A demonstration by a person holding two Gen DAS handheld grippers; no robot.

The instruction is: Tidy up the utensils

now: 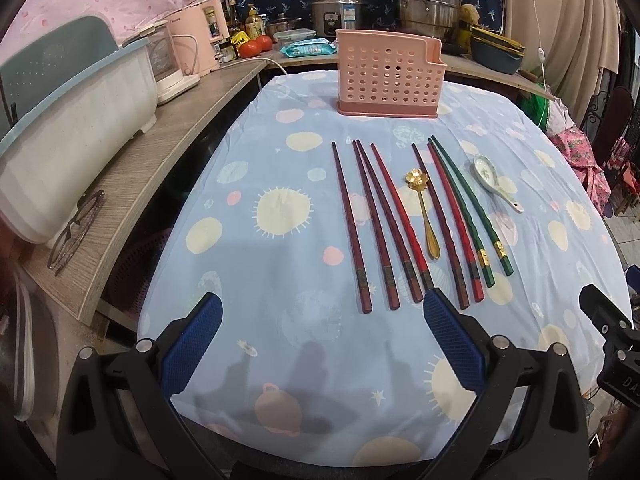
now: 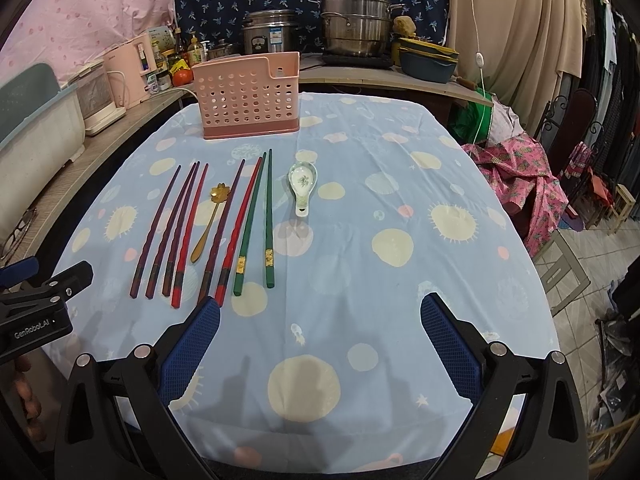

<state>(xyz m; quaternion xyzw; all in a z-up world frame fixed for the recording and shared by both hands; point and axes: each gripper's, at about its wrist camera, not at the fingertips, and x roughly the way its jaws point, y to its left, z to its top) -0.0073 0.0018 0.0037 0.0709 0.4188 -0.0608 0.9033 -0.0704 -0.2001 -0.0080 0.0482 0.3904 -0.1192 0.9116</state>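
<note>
Worktop point(image 2: 400, 312): covered with a blue patterned cloth; every utensil lies on it, so by my reading nothing is sorted yet.
Holder point(image 2: 248, 96): pink perforated caddy, upright at the far edge, apparently empty.
Chopsticks point(image 1: 380, 224): eight in a row, red, dark and green, middle of the worktop, thick ends toward the near edge.
Gold spoon point(image 1: 424, 212): lying among the chopsticks.
Ceramic spoon point(image 2: 303, 186): just right of the green pair.
Left gripper point(image 1: 322, 344): released, empty, at the near edge below the chopsticks.
Right gripper point(image 2: 320, 348): released, empty, near edge.
Left to do: all of it.
</note>
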